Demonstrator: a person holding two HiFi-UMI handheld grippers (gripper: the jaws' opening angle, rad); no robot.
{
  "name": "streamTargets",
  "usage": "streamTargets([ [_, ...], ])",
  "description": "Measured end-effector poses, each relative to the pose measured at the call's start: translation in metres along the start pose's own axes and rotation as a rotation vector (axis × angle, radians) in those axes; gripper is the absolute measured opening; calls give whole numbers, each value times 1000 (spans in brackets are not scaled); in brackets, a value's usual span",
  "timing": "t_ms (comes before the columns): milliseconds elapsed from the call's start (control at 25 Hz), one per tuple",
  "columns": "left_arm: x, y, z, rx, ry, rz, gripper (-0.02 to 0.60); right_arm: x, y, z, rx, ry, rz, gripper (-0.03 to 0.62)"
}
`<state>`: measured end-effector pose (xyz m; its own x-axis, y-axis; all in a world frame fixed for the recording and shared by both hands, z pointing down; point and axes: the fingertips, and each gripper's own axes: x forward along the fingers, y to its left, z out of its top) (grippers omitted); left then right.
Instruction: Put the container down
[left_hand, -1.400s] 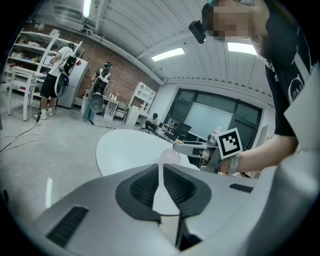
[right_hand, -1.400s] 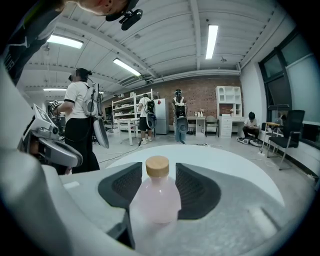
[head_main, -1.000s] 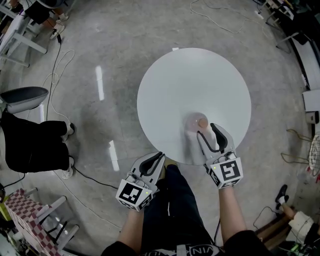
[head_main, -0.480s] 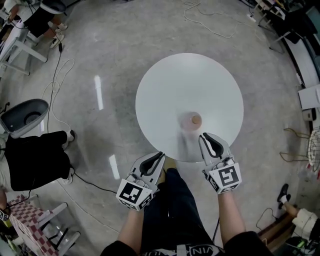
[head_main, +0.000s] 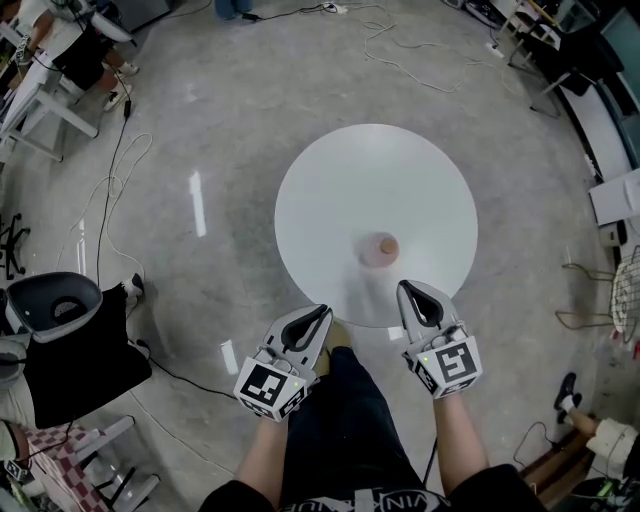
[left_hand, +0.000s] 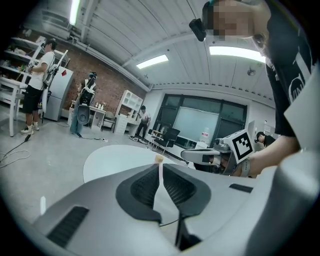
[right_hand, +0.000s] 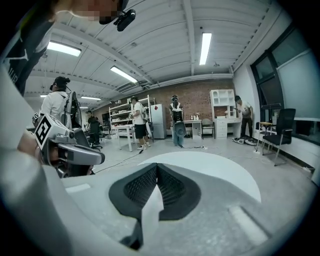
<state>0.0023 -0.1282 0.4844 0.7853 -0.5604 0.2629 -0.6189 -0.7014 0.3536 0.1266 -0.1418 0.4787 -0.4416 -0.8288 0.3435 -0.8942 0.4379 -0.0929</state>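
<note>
White and smooth, the round worktop (head_main: 350, 180) carries a single small container (head_main: 379, 250), standing in its near half, a little to the right of centre and back from the rim. The container stands upright with its long axis vertical, so the head view looks almost straight down on its round tan cap (head_main: 388, 246), which faces the ceiling; the body below it appears translucent with a pale pinkish cast, and its finer shape is too small to tell.

Nothing touches the container. The right tool (head_main: 420, 291) hangs just off the worktop's near edge, its grey shell and dark ribbed pads pressed together with nothing between them. The left tool (head_main: 320, 313) is held near it, further left and beside the person's dark trouser leg; its pads are likewise closed on nothing, and in the left gripper view the tan cap shows just beyond their tips. Each tool bears a cube printed with black-and-white square markers.

Under the worktop spreads a glossy grey floor (head_main: 230, 120), mottled, crossed by thin cables (head_main: 112, 190).
</note>
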Motion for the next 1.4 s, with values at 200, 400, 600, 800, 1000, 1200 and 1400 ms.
streamTargets([
  [200, -2, -2, 12, 13, -21, -6, 25, -8, 8, 12, 18, -10, 3, 6],
  [400, -3, -4, 27, 35, -40, -16, 20, -14, 17, 21, 6, -15, 8, 6],
  [600, 2, -13, 46, 59, -57, -33, 15, -24, 16, 32, 4, -22, 13, 6],
  [800, 4, -18, 58, 76, -72, -46, 15, -30, 19, 41, -2, -28, 14, 6],
  [1000, 5, -21, 65, 89, -80, -48, 14, -35, 20, 49, -19, -34, -1, 6],
  [1200, 4, -25, 81, 110, -96, -56, 14, -39, 19, 60, -22, -36, -17, 6],
  [1400, 5, -33, 94, 127, -105, -60, 14, -49, 16, 71, -21, -55, -24, 6],
])
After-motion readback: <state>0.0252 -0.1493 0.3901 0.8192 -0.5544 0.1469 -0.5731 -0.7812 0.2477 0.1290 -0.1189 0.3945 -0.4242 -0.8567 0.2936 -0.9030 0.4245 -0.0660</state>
